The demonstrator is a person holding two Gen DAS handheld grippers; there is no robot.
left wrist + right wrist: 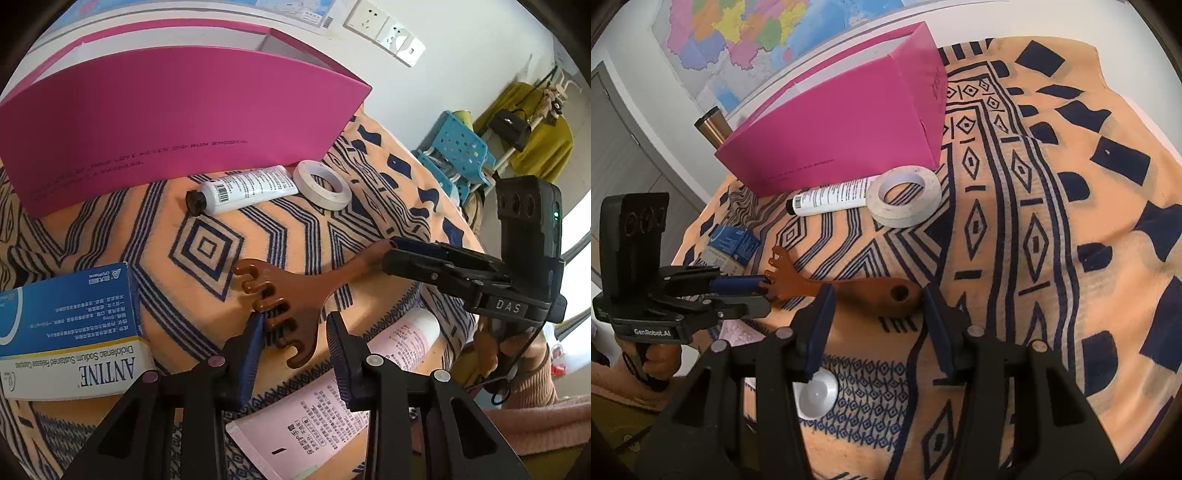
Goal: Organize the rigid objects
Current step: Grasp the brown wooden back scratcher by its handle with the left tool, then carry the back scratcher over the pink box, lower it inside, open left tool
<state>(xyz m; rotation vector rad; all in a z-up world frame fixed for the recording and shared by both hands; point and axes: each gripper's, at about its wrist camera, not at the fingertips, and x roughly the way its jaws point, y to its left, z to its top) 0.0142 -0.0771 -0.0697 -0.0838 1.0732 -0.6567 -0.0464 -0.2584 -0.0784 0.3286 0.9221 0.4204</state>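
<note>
A brown plastic comb-like tool (291, 291) lies on the patterned cloth, its toothed head between the fingers of my open left gripper (295, 332). My right gripper (877, 306) is open with the tool's handle end (886, 293) between its fingers. In the left wrist view the right gripper (410, 254) reaches the handle tip. In the right wrist view the left gripper (753, 290) sits at the toothed head. A pink open box (177, 122) stands at the back; it also shows in the right wrist view (842, 125).
A white tube (243, 190) and a tape roll (322, 184) lie in front of the box. A blue medicine carton (70, 332) sits left, a pink tube (332, 398) near the front edge. A metal cup (714, 127) stands behind the box. A white cap (815, 397) lies below.
</note>
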